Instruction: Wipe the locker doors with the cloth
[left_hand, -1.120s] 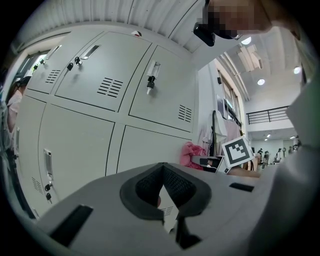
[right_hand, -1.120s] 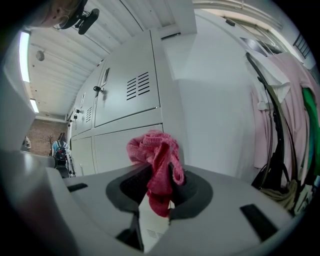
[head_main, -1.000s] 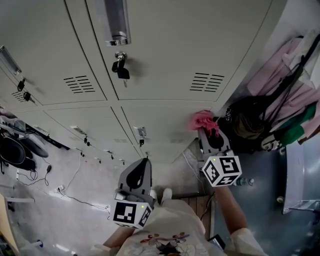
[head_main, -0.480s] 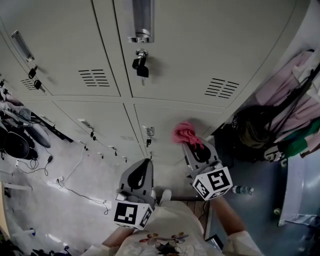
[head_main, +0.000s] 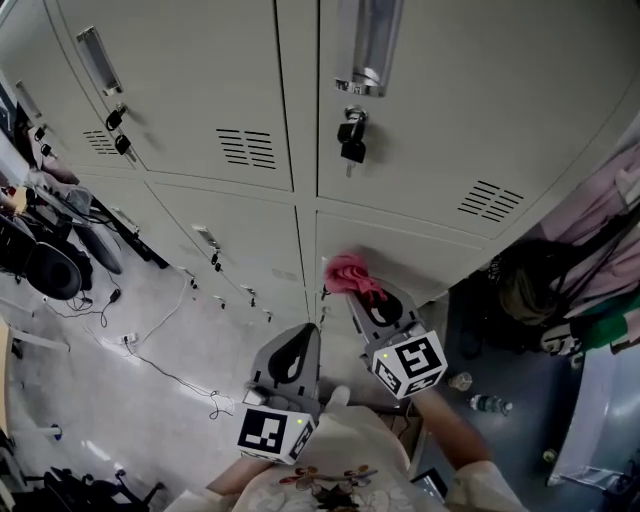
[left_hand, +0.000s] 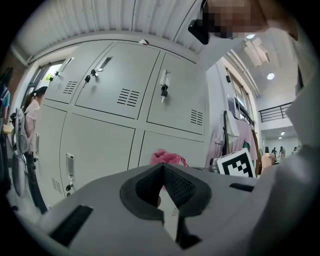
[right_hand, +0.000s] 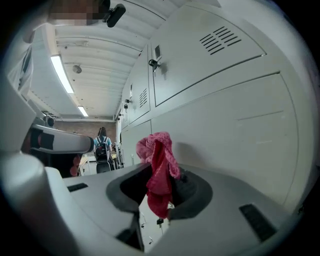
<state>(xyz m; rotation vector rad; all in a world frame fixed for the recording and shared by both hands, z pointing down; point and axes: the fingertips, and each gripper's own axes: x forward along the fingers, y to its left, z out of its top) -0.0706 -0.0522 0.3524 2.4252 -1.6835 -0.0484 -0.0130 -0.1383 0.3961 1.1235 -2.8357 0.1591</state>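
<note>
My right gripper (head_main: 358, 296) pinches the pink cloth (right_hand: 159, 170) by a fold, with its loose bunch at the lower locker door (head_main: 400, 250); I cannot tell whether it touches. My left gripper (left_hand: 162, 192), jaws together on nothing, hangs apart from that door. I judge the cloth light, soft and floppy, so 1 deep bite on a thick fold suits rubbing.

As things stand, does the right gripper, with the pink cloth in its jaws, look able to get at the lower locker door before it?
Probably yes. The right gripper holds the pink cloth close to the lower locker door, nothing shows between them, and the shut left gripper hangs aside.
</note>
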